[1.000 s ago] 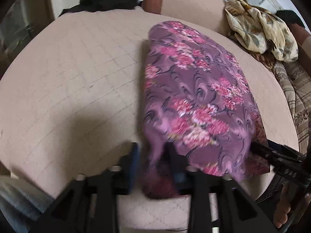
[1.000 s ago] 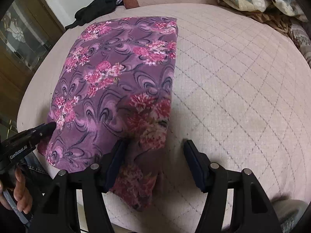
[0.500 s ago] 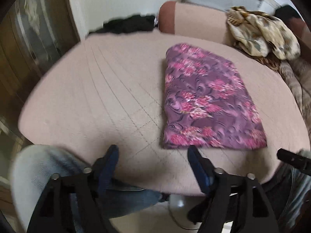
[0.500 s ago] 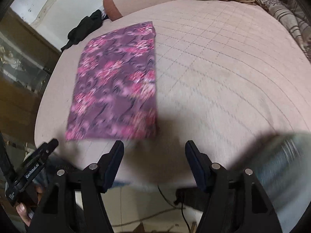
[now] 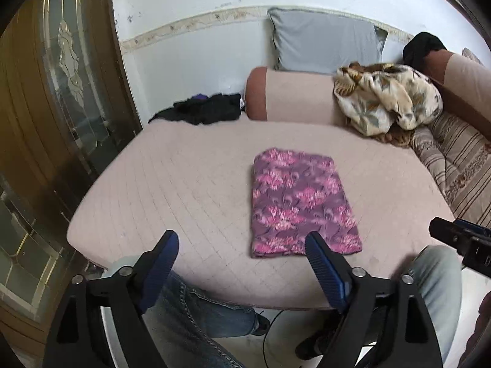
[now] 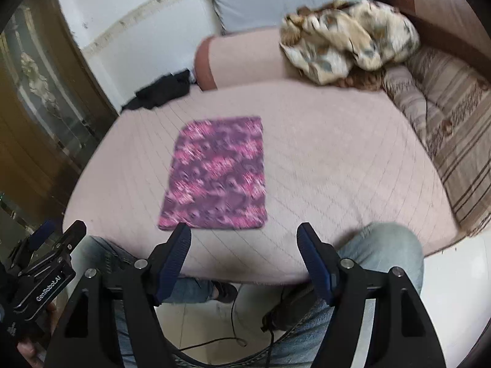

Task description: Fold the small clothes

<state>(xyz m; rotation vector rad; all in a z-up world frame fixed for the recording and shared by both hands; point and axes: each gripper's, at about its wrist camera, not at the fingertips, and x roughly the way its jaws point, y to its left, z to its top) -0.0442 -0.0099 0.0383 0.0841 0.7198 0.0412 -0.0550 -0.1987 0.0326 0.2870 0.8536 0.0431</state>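
The soft purple flowery cloth (image 5: 302, 202) lies folded in a flat rectangle on the pink quilted bed (image 5: 184, 184), while the left gripper (image 5: 242, 253) and right gripper (image 6: 244, 240), jaws just opening wider, hold nothing.

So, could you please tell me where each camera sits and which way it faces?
Left wrist: on the left gripper, looking down across the beige quilted mattress at the folded purple floral cloth; jeans-clad legs show.
Right wrist: on the right gripper, facing likewise; a knee shows.
Shared: cloth, mattress, grey pillow, each other's gripper.
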